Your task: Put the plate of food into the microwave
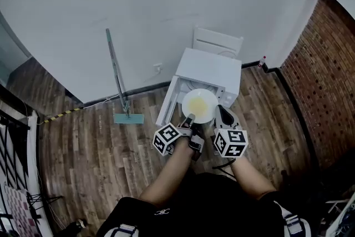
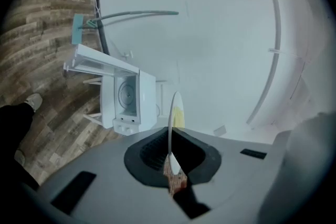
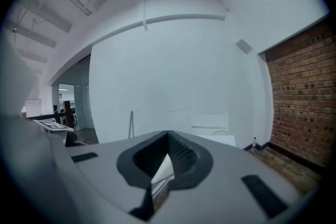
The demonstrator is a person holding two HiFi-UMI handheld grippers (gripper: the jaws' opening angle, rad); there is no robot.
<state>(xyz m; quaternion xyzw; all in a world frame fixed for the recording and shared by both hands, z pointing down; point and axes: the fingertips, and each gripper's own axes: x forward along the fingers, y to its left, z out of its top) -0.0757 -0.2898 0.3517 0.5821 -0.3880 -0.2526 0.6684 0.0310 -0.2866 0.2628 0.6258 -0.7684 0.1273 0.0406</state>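
A white plate (image 1: 199, 105) with yellow food hangs level in front of the white microwave (image 1: 213, 69), whose door (image 1: 168, 101) stands open to the left. My left gripper (image 1: 188, 118) is shut on the plate's near rim. In the left gripper view the plate (image 2: 171, 118) shows edge-on, pinched between the dark pads of my left gripper (image 2: 170, 165), with the microwave (image 2: 128, 97) off to the left. My right gripper (image 1: 222, 115) sits just right of the plate with its jaws shut and nothing in them. In its own view my right gripper (image 3: 163, 170) points at the wall.
The microwave stands on a low white support on the wood floor. A mop (image 1: 117, 77) leans against the white wall to the left, a white chair (image 1: 217, 41) stands behind, and a small bottle (image 1: 261, 61) sits by the brick wall (image 1: 327, 80).
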